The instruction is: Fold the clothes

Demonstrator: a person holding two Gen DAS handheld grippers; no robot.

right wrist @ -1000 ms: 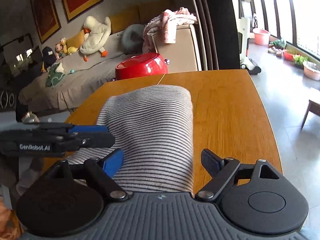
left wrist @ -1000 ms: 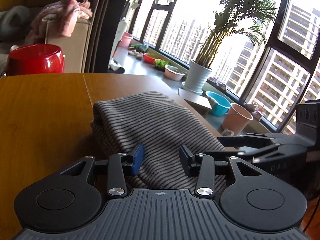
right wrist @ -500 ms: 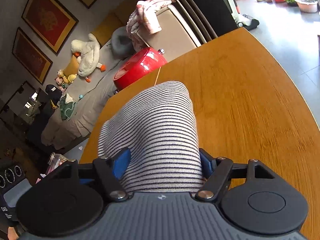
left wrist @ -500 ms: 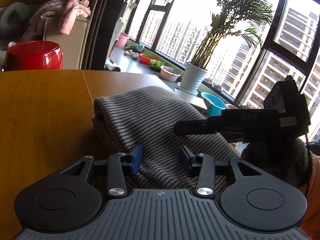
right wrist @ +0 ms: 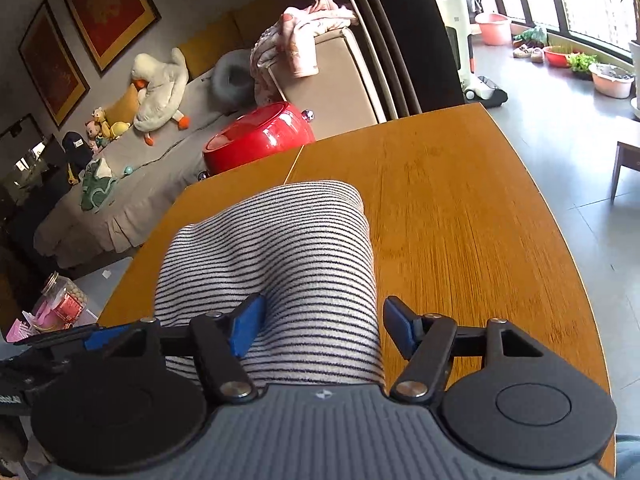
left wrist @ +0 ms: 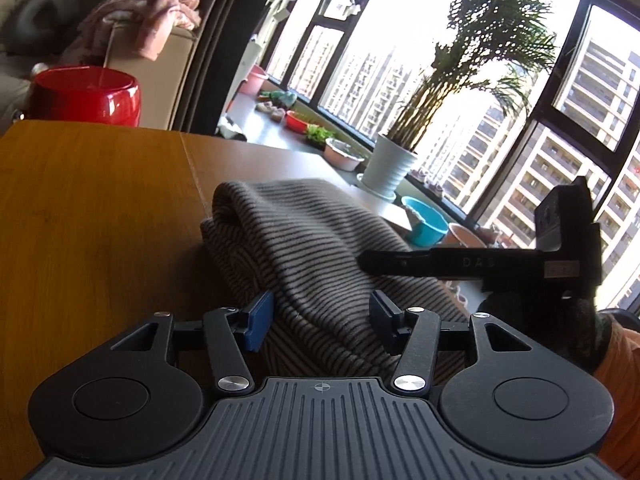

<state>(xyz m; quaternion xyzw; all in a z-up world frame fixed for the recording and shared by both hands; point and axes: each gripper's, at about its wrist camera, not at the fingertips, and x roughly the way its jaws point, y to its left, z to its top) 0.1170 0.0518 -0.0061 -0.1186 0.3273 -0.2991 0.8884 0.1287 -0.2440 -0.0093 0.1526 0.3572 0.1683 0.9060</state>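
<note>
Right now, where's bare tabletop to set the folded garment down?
Right of the striped garment, the wooden table is bare out to its curved edge. Left of the garment in the left wrist view, bare wood runs back toward the red pot. It's crowded at the near edge, where the left gripper and right gripper straddle the cloth.

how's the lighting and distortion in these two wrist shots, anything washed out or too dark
Left wrist view: the windows are blown out, and backlight darkens the striped garment and silhouettes the right gripper. Right wrist view: even light, stripes crisp on the garment, glare on the red pot. Fisheye bends the table edge and the window frames.
</note>
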